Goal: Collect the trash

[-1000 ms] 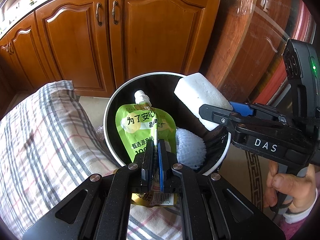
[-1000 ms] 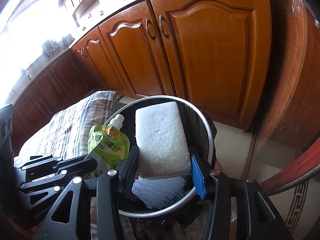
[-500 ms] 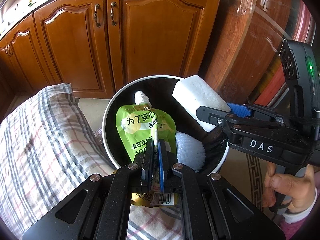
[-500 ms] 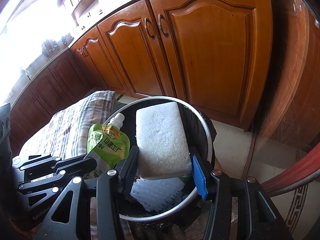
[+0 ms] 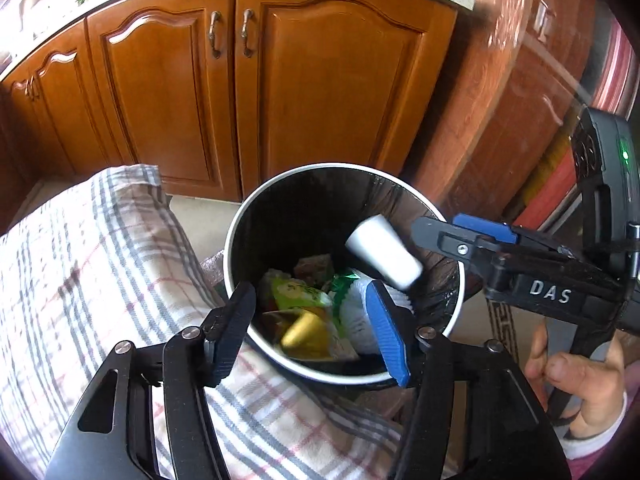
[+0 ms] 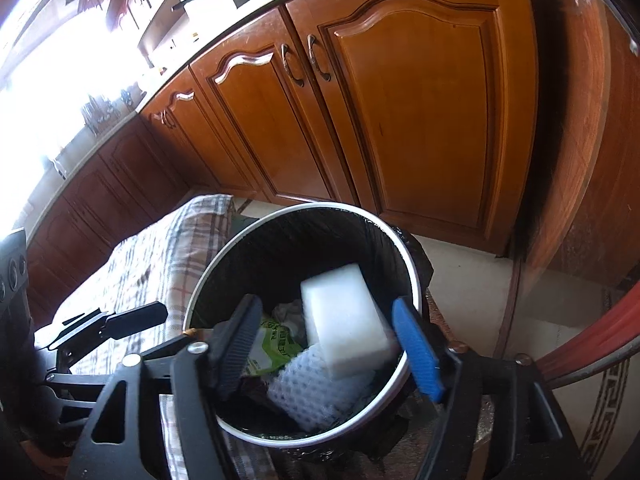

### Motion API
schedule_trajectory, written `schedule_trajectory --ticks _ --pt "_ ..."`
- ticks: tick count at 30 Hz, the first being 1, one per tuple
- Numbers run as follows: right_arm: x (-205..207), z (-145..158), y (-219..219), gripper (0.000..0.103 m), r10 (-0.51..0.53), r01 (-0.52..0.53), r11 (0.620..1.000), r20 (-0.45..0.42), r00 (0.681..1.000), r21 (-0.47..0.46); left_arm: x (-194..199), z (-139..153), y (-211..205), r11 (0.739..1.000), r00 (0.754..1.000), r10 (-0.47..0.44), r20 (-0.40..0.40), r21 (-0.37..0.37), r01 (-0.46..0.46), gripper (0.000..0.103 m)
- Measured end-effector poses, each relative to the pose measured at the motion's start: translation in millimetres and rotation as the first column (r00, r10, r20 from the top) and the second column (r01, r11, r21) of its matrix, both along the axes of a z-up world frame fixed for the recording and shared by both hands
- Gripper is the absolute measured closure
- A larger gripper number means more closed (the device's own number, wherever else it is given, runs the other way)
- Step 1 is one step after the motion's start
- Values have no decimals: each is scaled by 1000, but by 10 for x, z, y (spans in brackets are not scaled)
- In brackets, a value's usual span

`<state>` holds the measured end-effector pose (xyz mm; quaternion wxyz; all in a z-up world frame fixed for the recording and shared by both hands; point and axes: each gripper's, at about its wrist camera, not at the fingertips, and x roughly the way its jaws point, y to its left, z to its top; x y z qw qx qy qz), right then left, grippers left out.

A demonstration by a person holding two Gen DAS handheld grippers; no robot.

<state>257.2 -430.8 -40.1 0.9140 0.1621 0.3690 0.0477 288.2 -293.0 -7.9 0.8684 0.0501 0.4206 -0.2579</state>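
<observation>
A round black-lined trash bin (image 5: 236, 236) with a white rim stands below both grippers; it also shows in the right wrist view (image 6: 404, 264). My left gripper (image 5: 312, 328) is open over it, and the green drink pouch (image 5: 304, 300) lies blurred inside the bin. My right gripper (image 6: 332, 340) is open, and the white foam block (image 6: 344, 328) sits loose between its fingers, inside the bin; it also shows in the left wrist view (image 5: 384, 256). A white foam net (image 6: 312, 392) lies under the block.
A plaid cloth (image 5: 80, 280) covers a surface left of the bin. Brown wooden cabinet doors (image 5: 320, 100) stand behind it. A dark wooden panel (image 6: 580, 140) is at the right. Other wrappers lie in the bin.
Both grippers have opened. The green pouch has dropped from my left gripper into the bin, and the white foam block has left my right gripper's hold and sunk into the bin.
</observation>
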Motion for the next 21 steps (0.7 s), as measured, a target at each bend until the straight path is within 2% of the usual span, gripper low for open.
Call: schedule_trajectory --ticks 2,6,11,16,21 --pt "-45 30 -3 27 -9 8 1000 15 1000 15 -33 23 81 1000 1000 12 6 -13 -11 41" --pt "-208 129 23 15 -28 25 998 64 998 53 -141 58 266 998 999 44 18 -43 -43 34" --pt "-417 204 116 8 -42 33 995 104 994 92 -341 70 619 989 995 101 11 -114 -99 30" --pt "-644 273 322 5 -45 28 993 144 988 116 -611 93 1025 972 988 153 11 -183 -148 29" --pt "-884 289 616 3 -38 17 993 180 983 115 -925 140 1342 959 977 203 58 -212 -187 28"
